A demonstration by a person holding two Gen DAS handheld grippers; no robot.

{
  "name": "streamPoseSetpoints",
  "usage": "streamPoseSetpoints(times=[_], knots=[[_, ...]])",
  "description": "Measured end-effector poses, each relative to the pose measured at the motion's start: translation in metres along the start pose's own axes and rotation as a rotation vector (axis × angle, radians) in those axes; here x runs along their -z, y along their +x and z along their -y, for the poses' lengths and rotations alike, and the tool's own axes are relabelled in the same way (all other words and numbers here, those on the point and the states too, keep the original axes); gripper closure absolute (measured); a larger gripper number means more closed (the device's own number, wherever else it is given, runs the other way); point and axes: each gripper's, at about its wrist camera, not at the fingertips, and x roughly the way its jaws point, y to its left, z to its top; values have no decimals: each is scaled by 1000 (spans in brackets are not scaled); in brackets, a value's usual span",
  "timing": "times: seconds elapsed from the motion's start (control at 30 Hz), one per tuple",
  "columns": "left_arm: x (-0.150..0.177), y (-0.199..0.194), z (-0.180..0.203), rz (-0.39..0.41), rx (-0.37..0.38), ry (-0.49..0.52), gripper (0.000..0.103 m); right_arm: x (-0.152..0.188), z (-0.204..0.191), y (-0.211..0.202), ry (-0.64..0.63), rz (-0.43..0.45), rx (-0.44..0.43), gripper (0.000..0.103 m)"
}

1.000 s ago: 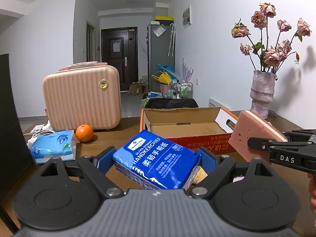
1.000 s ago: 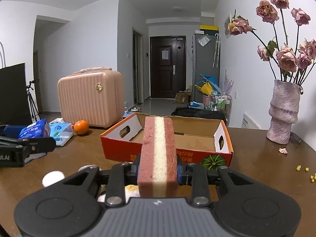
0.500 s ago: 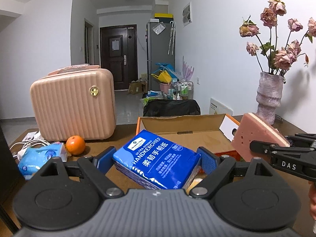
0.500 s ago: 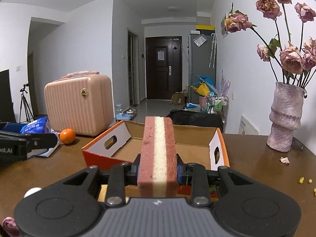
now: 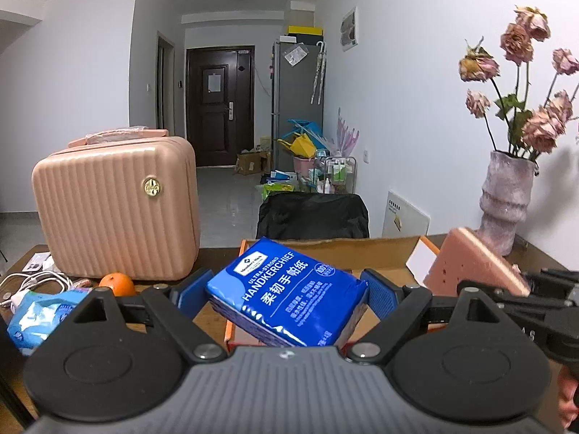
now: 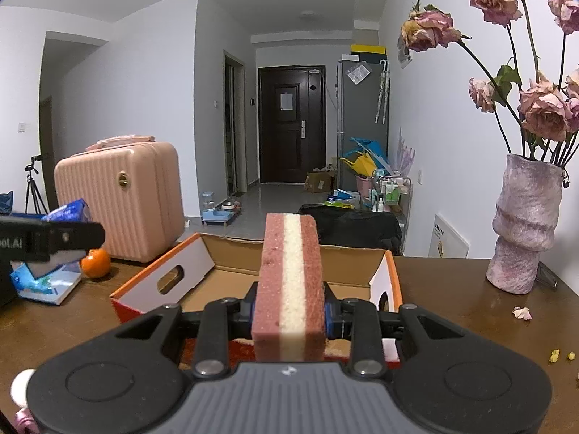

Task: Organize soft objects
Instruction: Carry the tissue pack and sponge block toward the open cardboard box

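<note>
My left gripper [image 5: 286,294] is shut on a blue handkerchief tissue pack [image 5: 289,289], which hangs over the near left edge of an open orange cardboard box [image 5: 383,253]. My right gripper [image 6: 289,311] is shut on a pink sponge with a cream middle layer [image 6: 289,282], held on edge above the near wall of the same box [image 6: 231,271]. In the left wrist view the sponge [image 5: 466,267] shows at the right in the other gripper. In the right wrist view the tissue pack [image 6: 68,209] shows at the left. The box floor looks bare.
On the brown table stand a pink ribbed suitcase [image 5: 115,209], an orange [image 5: 117,284], a light blue wipes pack [image 5: 39,311] and white cables [image 5: 32,282] at the left. A pinkish vase of dried roses [image 6: 524,231] stands at the right, with crumbs [image 6: 561,354] near it.
Both grippers have moved forward toward the box, each keeping its object; the box and the suitcase now look nearer, and the held items are above the box's near edge.
</note>
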Motion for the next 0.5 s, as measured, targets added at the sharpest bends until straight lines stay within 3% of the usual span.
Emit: streamPoseSetpoints(times=[0.5], knots=[[-33,59,8,-16,-55,-38,14,-33,17,58,35,5,22,73]])
